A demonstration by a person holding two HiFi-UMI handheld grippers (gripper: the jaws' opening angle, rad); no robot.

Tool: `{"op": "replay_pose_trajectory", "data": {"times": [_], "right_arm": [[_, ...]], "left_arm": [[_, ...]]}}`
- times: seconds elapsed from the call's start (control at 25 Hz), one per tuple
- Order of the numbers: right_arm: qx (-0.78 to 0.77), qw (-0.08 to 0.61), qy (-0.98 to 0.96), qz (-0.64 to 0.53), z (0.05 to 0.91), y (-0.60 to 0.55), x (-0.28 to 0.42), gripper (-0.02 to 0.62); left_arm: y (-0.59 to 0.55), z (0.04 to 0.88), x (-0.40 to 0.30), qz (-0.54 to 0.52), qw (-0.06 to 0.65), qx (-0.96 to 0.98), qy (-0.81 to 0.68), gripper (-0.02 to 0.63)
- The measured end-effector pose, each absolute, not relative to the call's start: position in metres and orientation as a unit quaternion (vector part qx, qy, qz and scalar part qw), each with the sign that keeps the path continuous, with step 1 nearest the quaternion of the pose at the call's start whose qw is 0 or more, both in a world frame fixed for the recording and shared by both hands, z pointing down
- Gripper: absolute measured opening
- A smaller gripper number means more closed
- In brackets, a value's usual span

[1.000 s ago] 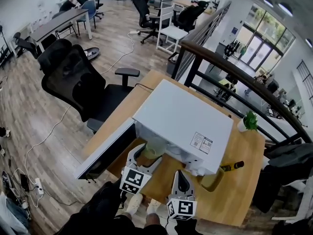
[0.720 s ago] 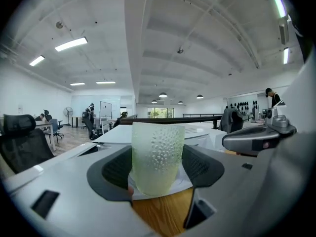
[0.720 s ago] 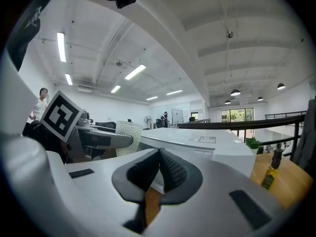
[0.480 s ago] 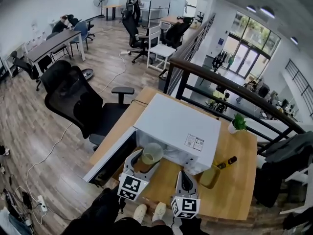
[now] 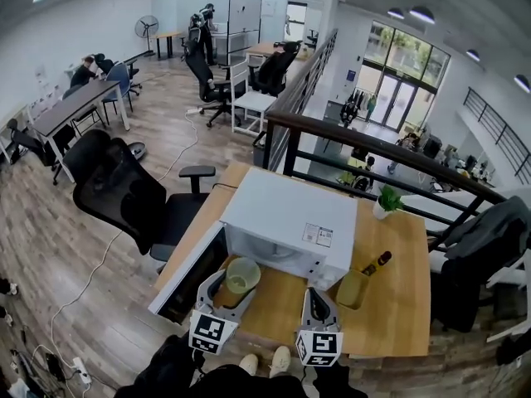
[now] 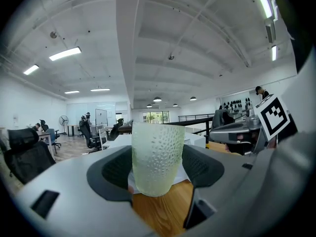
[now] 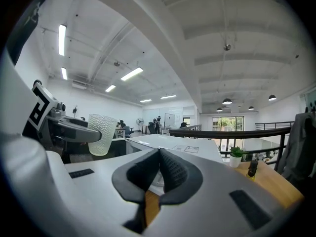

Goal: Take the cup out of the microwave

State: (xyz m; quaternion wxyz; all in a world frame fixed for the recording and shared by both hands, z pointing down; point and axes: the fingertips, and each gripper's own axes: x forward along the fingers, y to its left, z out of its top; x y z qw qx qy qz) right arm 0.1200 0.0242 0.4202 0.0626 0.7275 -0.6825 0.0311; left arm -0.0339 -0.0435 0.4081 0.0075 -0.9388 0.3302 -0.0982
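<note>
On the far left, the wooden floor (image 5: pixel 50 255) runs back through an open office with desks and chairs, where people sit at a long table by the wall. A black office chair (image 5: pixel 116 193) stands just beside the left edge of the desk (image 5: pixel 398 305), a light wooden top backed by a dark railing (image 5: pixel 373 139).

The microwave (image 5: pixel 290 222), white and boxy, takes up the left half of the desk, and its door (image 5: pixel 189 276) hangs open past the desk's left edge. The left gripper (image 5: pixel 232 288) has its jaws partly spread and pressed on either side of the cup (image 6: pixel 157 157), a pale green tumbler with a dimpled wall. The cup stands upright and is outside the microwave, just in front of the open cavity, over the front-left part of the desk. Wood shows under its base, but I cannot tell whether it touches the top.

The right gripper (image 7: pixel 159 169) is near the front edge at mid-desk, its jaws pressed together with nothing between them.

Right of the microwave's front corner stands a second, olive cup (image 5: pixel 352 288), with a dark bottle (image 5: pixel 375 263) just behind it. A small plant (image 5: pixel 387 201) in a white pot sits near the back edge. Past the right edge, a dark jacket (image 5: pixel 485 239) is draped over a seat.
</note>
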Motion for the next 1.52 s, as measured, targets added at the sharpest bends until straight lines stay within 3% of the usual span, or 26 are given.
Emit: {"op": "replay_pose_trajectory", "data": {"times": [1.52], "right_arm": [[0.738,0.063,-0.671,0.03,0.428,0.036,0.112,0.015]], "left_arm": [[-0.029,0.421,-0.035,-0.1,-0.002,-0.946,0.308,0.316]]}}
